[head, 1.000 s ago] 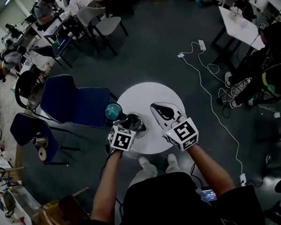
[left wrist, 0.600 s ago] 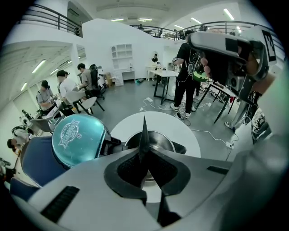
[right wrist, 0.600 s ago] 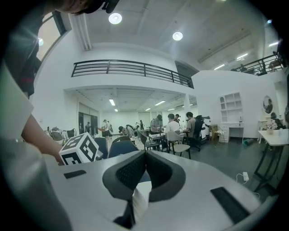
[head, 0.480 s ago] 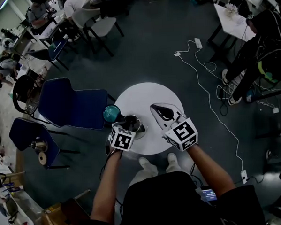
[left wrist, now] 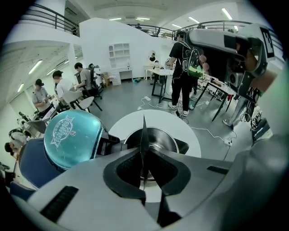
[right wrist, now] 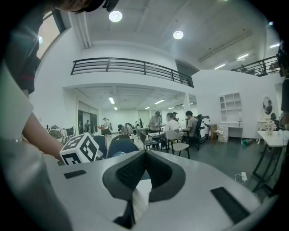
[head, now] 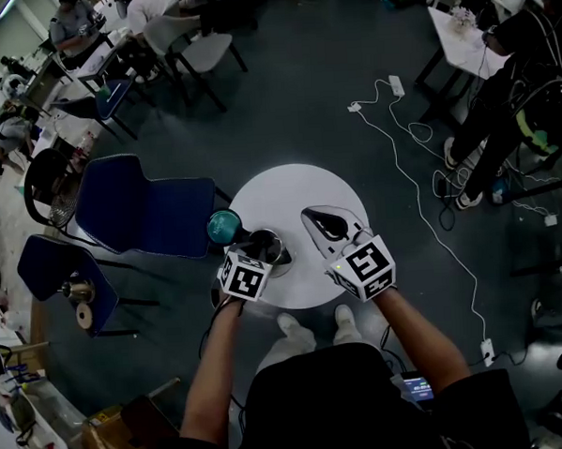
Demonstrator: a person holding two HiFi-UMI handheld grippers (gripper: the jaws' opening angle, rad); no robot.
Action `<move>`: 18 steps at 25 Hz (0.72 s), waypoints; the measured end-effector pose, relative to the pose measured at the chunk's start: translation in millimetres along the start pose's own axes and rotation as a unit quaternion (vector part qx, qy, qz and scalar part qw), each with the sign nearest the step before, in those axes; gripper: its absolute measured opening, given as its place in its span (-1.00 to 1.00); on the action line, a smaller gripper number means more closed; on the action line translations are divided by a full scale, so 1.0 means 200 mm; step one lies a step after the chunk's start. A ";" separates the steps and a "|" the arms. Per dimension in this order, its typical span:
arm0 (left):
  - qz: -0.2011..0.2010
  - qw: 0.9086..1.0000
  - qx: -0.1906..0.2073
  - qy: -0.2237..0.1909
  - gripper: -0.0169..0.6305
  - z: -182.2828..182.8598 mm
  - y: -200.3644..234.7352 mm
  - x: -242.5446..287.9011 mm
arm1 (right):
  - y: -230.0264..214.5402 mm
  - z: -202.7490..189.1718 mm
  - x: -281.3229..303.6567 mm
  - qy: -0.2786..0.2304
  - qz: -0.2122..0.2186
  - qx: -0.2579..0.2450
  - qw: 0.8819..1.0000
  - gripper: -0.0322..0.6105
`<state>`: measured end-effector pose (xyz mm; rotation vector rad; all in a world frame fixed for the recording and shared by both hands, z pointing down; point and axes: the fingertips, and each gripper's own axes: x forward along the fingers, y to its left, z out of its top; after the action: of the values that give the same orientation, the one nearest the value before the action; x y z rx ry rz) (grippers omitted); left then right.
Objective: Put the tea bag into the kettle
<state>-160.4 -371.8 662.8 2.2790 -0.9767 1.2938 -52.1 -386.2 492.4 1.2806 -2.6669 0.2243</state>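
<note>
So here we've got the small round white table (head: 288,188) right in front of us, with the kettle (head: 275,247) sitting on its near left part. Its teal lid (head: 225,226) is flipped open and hangs off to the left. In the left gripper view we're looking straight down into the open steel kettle (left wrist: 163,140), with the lid (left wrist: 70,135) just beside it.

The left gripper (head: 256,251) hovers right over the kettle mouth. Its jaws are pressed together tip to tip (left wrist: 143,135), and we can't make out anything solid between them.

The right gripper (head: 311,214) is over the right side of the table, near the kettle but not above it. Its jaws are pressed together too (right wrist: 145,155), with a white slip showing in the gap just below the pads. It looks like the tea bag (right wrist: 139,200) pinched there, so it's up at the right gripper and not in the kettle yet.

A blue chair (head: 148,205) stands left of the table, and a white cable (head: 419,169) trails across the floor on the far right.
</note>
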 end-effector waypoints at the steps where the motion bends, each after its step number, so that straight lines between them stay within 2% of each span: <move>1: -0.002 1.000 0.003 0.003 -0.83 0.00 0.00 0.01 | 0.00 -0.01 0.01 0.003 0.000 -0.004 1.000 -0.84; 10: -0.011 1.000 -0.001 0.006 -0.73 -0.03 -0.02 0.02 | 0.01 -0.04 0.01 0.010 0.004 -0.010 1.000 -0.84; 18: -0.012 0.999 -0.024 -0.019 -0.73 0.02 0.00 -0.01 | 0.00 -0.04 0.01 0.013 0.006 -0.014 1.000 -0.84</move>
<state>-159.0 -373.2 658.1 2.2798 -0.9783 1.2094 -51.8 -386.5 500.1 1.2466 -2.6467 0.2022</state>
